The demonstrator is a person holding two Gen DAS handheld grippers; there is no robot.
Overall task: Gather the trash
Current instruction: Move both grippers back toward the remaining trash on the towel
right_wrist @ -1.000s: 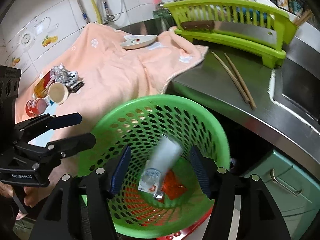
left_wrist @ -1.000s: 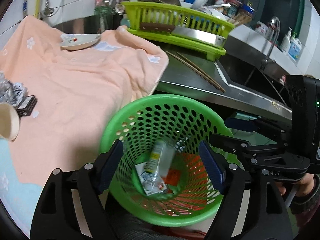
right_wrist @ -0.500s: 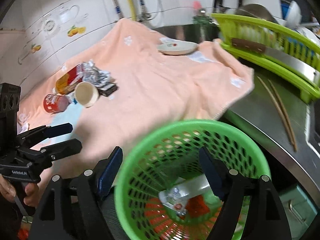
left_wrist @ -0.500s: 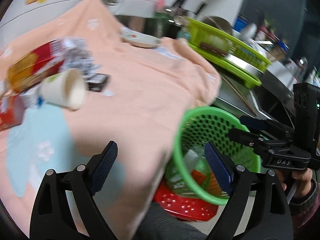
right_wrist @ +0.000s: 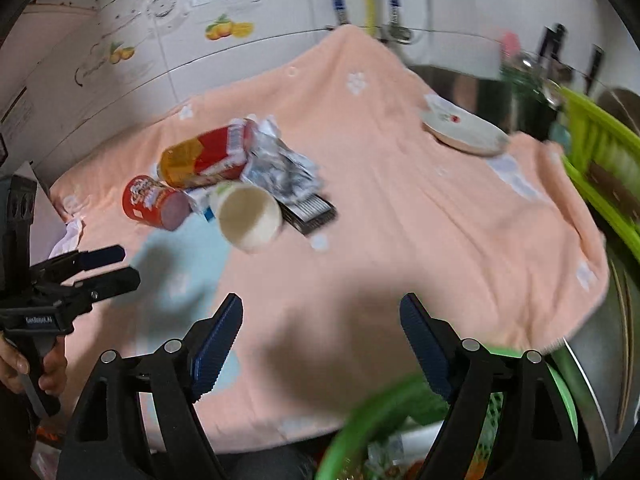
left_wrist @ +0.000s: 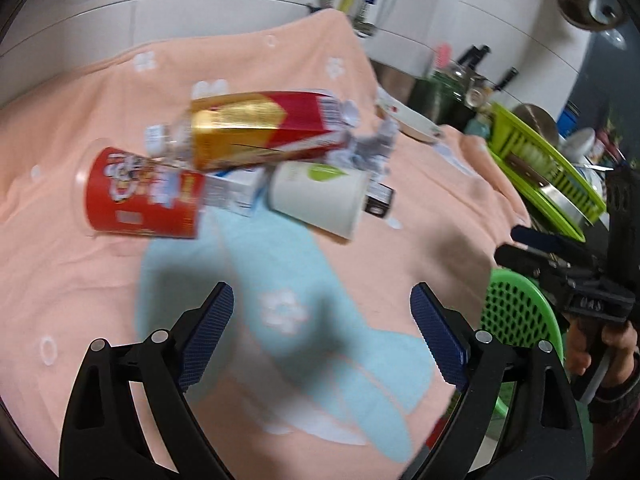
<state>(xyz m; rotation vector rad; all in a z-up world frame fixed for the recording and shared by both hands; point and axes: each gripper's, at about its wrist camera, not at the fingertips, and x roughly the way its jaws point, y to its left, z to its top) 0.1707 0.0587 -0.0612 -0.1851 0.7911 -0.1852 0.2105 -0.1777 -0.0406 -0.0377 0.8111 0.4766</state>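
Both tongs are spread wide and nothing is held between them. The left tongs (left_wrist: 322,338) are seen above the blue patch of the pink towel (left_wrist: 420,208) that covers the desk. The right tongs (right_wrist: 320,344) are seen over the near edge of the same towel, just above the green basket (right_wrist: 384,408).

The trash is piled in one heap on the towel, well apart from the basket. The paper cup (left_wrist: 320,198) is used here as the landmark. It is lying on its side. A red can (left_wrist: 140,196) is lying to the left of the cup. A red and gold carton (left_wrist: 264,134) is resting just behind the cup, partly on top of other things. Crumpled foil (right_wrist: 284,164) is touching the cup's far side. A small dark box (right_wrist: 310,210) is tucked right beside the cup. A white dish (right_wrist: 464,130) is set far behind the cup, and it may not be trash.

Some trash can already be seen inside the basket, so part of the job is judged to be done.

Things could go wrong from here. The cup and the can are round and are lying down, so they could be rolled away by a bump. The carton could be knocked off the pile if the wrong thing is pulled first. The cup could be crushed if it is squeezed too hard. The soft towel could be pinched along with the trash. Both pictures are blurry, so a grab could be missed.
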